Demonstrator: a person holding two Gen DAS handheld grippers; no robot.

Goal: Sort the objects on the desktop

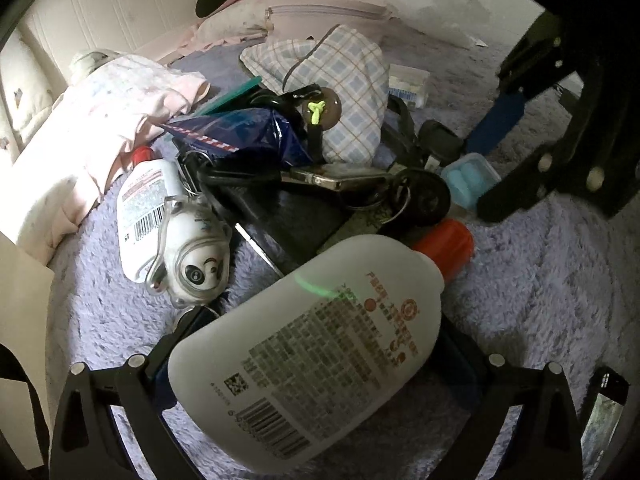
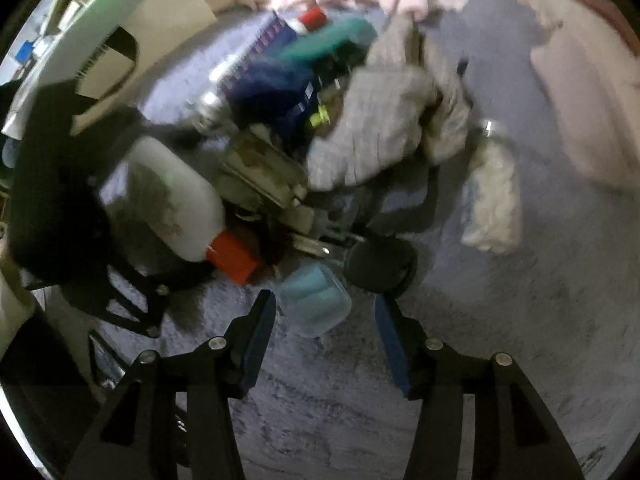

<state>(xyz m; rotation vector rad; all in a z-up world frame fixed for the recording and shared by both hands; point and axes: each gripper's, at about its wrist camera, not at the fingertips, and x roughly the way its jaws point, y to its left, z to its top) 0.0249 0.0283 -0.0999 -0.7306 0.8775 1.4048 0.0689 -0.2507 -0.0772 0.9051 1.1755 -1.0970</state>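
left gripper [image 1: 316, 364] clamps the big white bottle [image 1: 308, 344], its base cut off below; right gripper [image 2: 326, 328] spread wide, blurred, just short of the clear box [image 2: 316, 304] by the pile.

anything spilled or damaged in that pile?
No spill or damage visible. Just a jumbled heap: big bottle lies between the left gripper jaws; small bottle also on its side. Right view is blurred.

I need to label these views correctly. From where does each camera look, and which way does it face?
Left wrist: sits behind the left gripper, jaws shut on the white bottle, facing the clutter; the right gripper shows upper right.
Right wrist: sits behind the open right gripper, facing the blue box.
Shared: bottle, box.
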